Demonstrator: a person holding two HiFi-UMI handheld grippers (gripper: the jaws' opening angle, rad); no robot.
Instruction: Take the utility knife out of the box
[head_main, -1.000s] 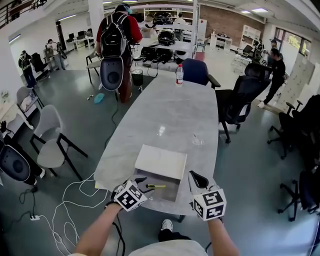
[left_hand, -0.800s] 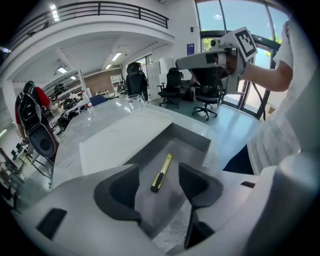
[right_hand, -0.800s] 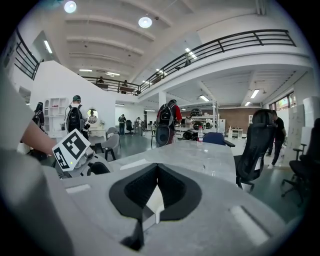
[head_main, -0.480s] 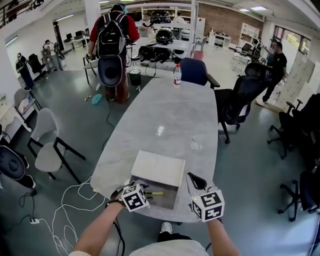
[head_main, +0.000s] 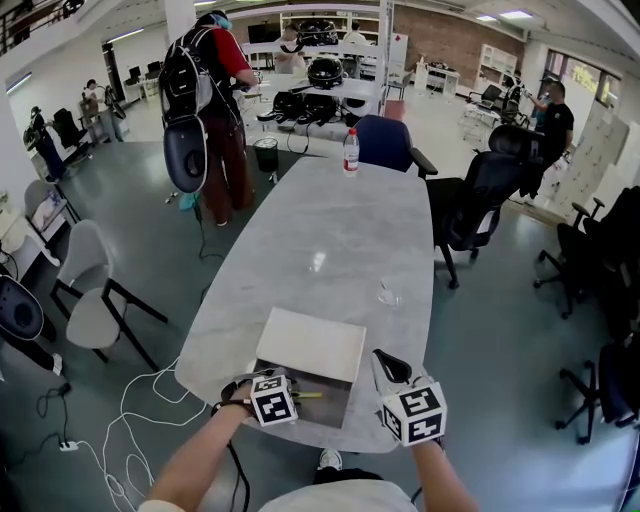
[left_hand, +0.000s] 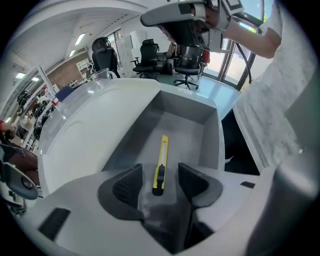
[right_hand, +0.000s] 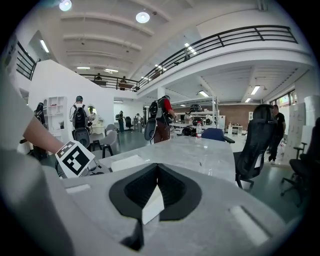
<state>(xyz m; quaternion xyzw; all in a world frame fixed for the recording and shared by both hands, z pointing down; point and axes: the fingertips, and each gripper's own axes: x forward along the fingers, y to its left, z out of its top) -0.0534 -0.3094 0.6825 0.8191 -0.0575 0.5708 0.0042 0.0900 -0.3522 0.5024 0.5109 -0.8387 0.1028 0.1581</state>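
Surface (head_main: 345, 220) of pale grey stone stretched away from the person, long and rounded at its ends. Beyond its far left corner stood a person with a backpack (head_main: 205, 85), and a black office chair (head_main: 482, 200) sat along the right side. At the near edge lay the box (head_main: 322, 408), grey inside and open, with its white lid (head_main: 312, 343) resting flat across the far half.

At the box's near left corner was the left tool (head_main: 283, 388), the marker cube on top facing up. In the left gripper view the left tool (left_hand: 160, 178) had its jaws apart, pointing into the box (left_hand: 200, 107). The right tool (head_main: 390, 364) hung just right of the box, above the surface's edge. In its own view the right tool (right_hand: 156, 186) had its jaws together; a pale wedge showed low between them and could not be identified.

On the box floor lay the utility knife (head_main: 308, 395). The yellow utility knife (left_hand: 160, 164) ran lengthwise away from the left tool, its black near end between the two open pads, which were not clamped on it. A water bottle (head_main: 351, 151) stood at the surface's far end.
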